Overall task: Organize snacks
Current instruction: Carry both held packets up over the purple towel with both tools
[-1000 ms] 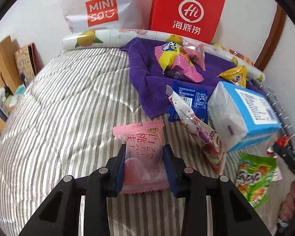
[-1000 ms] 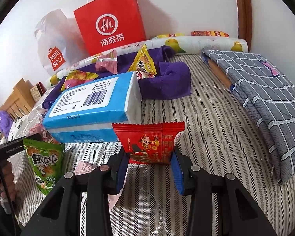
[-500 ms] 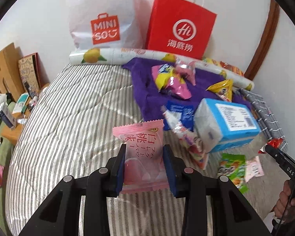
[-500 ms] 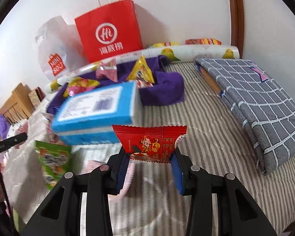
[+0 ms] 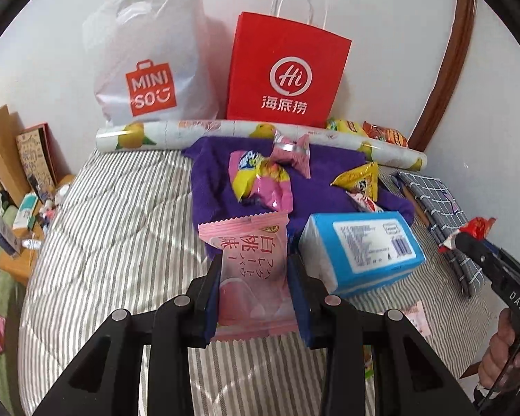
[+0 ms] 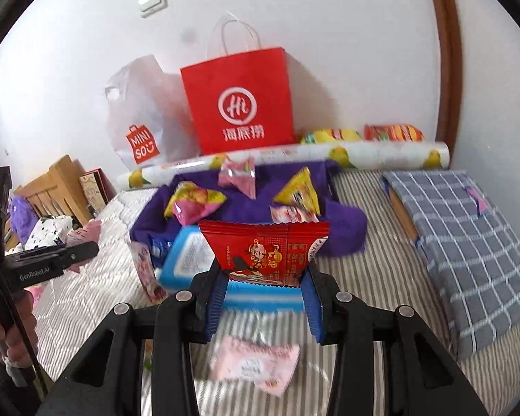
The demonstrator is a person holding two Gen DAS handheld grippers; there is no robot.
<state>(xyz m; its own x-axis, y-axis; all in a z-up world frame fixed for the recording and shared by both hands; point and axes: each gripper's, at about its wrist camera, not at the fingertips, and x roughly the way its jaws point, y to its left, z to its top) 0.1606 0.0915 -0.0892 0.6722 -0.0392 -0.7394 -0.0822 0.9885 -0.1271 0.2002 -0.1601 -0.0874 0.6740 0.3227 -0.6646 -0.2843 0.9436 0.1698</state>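
Note:
My left gripper (image 5: pixel 254 277) is shut on a pink peach-snack packet (image 5: pixel 251 270), held above the striped bed. A red snack packet (image 6: pixel 265 251) is clamped in my right gripper (image 6: pixel 263 287), which also hangs over the bed. Behind both lies a purple cloth (image 5: pixel 211 180) carrying several snacks: a pink-and-yellow pouch (image 5: pixel 260 180), a yellow triangular pouch (image 5: pixel 358 180) and a pink candy bag (image 6: pixel 237 175). A blue-and-white tissue pack (image 5: pixel 360 253) lies in front of the cloth. Another pink packet (image 6: pixel 256 364) rests on the bed below my right gripper.
A red paper bag (image 5: pixel 284 72) and a white Miniso plastic bag (image 5: pixel 152 62) lean on the wall behind a lemon-print roll (image 5: pixel 163 133). A folded grey checked cloth (image 6: pixel 468 242) lies at right. Wooden furniture and clutter (image 5: pixel 7 173) stand past the bed's left edge.
Both grippers have risen with their packets still clamped. The bed and its snacks look farther below, and more of the two bags and the wall shows.

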